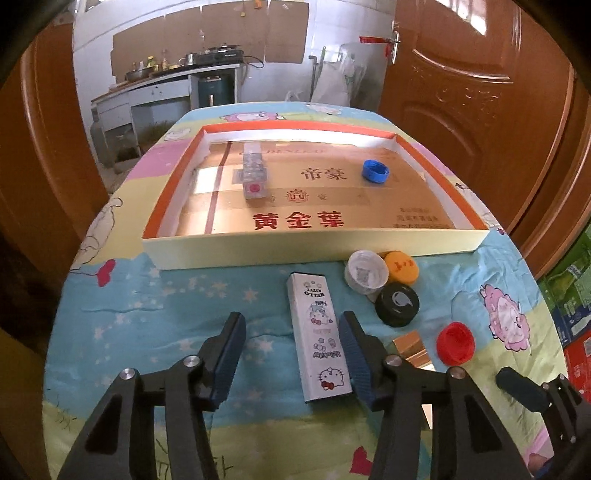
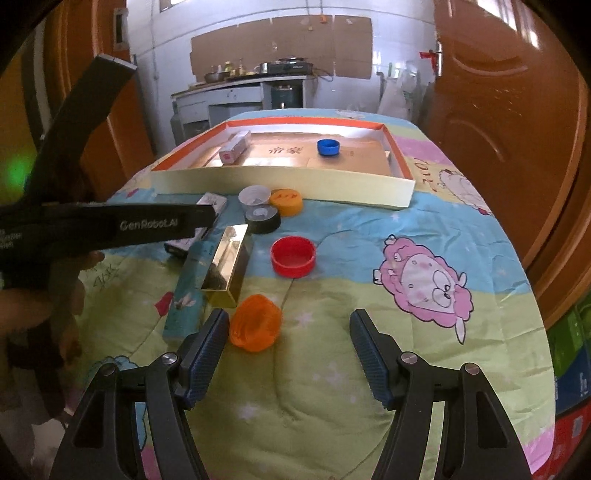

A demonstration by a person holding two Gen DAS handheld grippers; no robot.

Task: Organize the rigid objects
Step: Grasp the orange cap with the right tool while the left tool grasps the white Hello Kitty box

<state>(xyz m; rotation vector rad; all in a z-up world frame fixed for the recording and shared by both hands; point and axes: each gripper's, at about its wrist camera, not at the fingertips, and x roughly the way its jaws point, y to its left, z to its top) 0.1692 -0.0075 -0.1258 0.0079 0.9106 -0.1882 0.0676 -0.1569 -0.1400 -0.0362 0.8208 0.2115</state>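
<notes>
Tabletop: white box [image 1: 320, 336] between left fingers [image 1: 229, 354].

Home, kitchen end of a room: tiled wall with cardboard [image 1: 210, 33] taped on, counter [image 1: 147, 86] with stove [image 1: 218, 55], pots and bottles, gas cylinder [image 1: 96, 136] beside it, wooden doors [image 1: 461, 74], table under a cartoon-print cloth [image 2: 406, 229].

White-tiled wall [image 1: 280, 77] behind, kitchen counter [image 1: 155, 88] with stove, brown wooden doors [image 1: 461, 92] either side.
</notes>
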